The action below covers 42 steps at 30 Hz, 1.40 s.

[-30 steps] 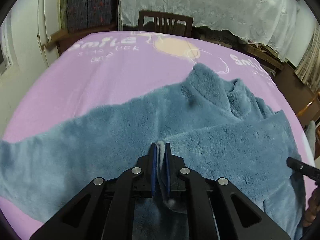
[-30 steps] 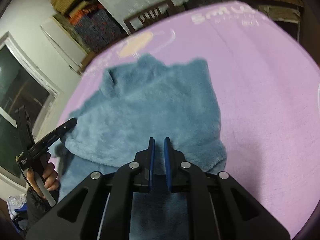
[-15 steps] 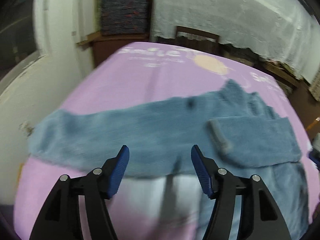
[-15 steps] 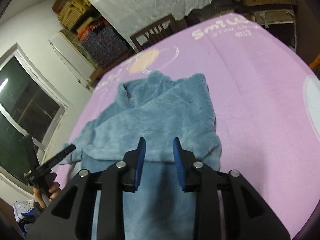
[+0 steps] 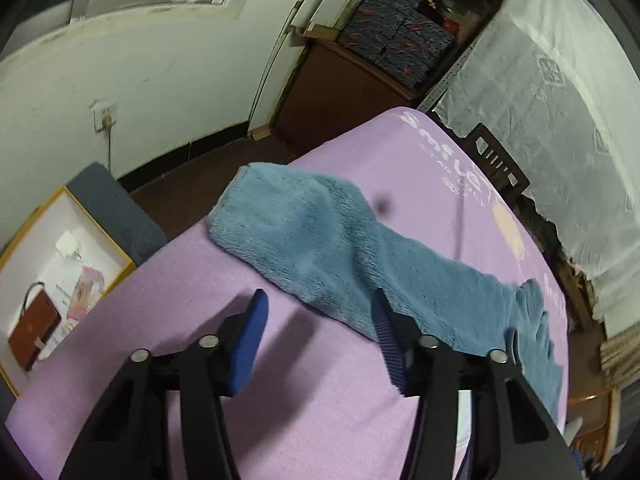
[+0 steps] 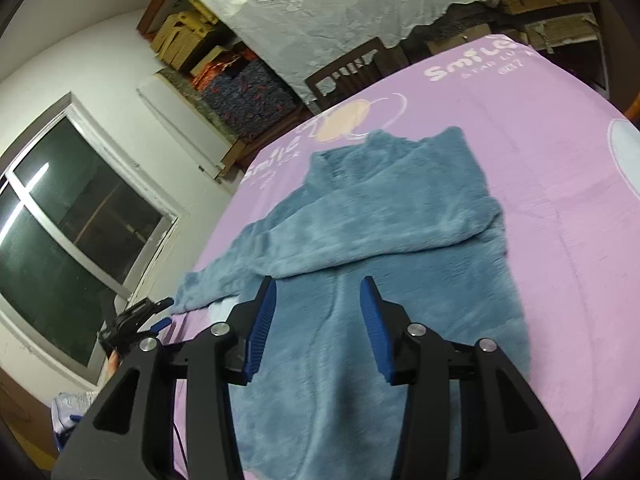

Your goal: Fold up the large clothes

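Both wrist cameras are looking down closely along their fingers, sharing the sweater [image 5: 360, 256] [image 6: 400, 240] at 12 o'clock.

- My left tool [image 5: 318, 306], clamped on a grey-blue cuff a second ago, now stands wide apart and holds nothing.
- It has swung left and now faces the outstretched sleeve [image 5: 304, 236] of the blue fleece garment [image 6: 384, 240] near the edge of the purple-covered desk [image 5: 320, 400].
- My right tool [image 6: 318, 296], nearly closed a second ago, now gapes over the garment's lower body, with more of the fleece in its view.
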Each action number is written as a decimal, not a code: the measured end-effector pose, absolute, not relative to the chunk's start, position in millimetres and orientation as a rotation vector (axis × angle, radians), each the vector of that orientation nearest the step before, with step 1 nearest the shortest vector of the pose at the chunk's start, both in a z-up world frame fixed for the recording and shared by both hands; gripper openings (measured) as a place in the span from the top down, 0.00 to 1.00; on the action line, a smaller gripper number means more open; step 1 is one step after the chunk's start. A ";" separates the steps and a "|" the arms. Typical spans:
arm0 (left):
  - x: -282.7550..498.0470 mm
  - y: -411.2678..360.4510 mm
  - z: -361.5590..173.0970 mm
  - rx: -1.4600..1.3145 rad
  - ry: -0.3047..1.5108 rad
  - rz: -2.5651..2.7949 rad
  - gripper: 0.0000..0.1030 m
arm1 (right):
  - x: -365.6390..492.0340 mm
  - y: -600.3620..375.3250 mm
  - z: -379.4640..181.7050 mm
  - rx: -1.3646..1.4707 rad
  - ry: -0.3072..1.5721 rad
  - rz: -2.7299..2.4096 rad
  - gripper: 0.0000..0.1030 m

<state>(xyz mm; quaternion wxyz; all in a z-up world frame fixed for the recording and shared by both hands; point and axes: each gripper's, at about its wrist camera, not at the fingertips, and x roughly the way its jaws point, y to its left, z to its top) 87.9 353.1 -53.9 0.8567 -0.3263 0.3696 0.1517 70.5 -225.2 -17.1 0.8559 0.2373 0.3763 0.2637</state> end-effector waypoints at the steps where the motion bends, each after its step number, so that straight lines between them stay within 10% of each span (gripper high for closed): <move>1: 89.0 354.4 -55.6 -0.700 0.780 0.315 0.51 | 66.0 -220.3 -14.7 0.488 0.789 0.560 0.56; 14: 119.9 354.2 -63.3 -0.726 0.778 0.402 0.37 | 70.8 -203.0 -22.3 0.490 0.836 0.573 0.52; 19: 117.8 359.2 -67.8 -0.693 0.773 0.418 0.74 | 73.8 -205.7 -28.4 0.503 0.842 0.571 0.52; 24: 111.5 370.0 -71.5 -0.736 0.766 0.405 0.88 | 77.5 -205.3 -34.0 0.505 0.850 0.574 0.52; 42: 133.4 263.4 15.4 -0.245 0.661 0.395 0.91 | 79.8 -233.8 -46.8 0.570 0.843 0.560 0.52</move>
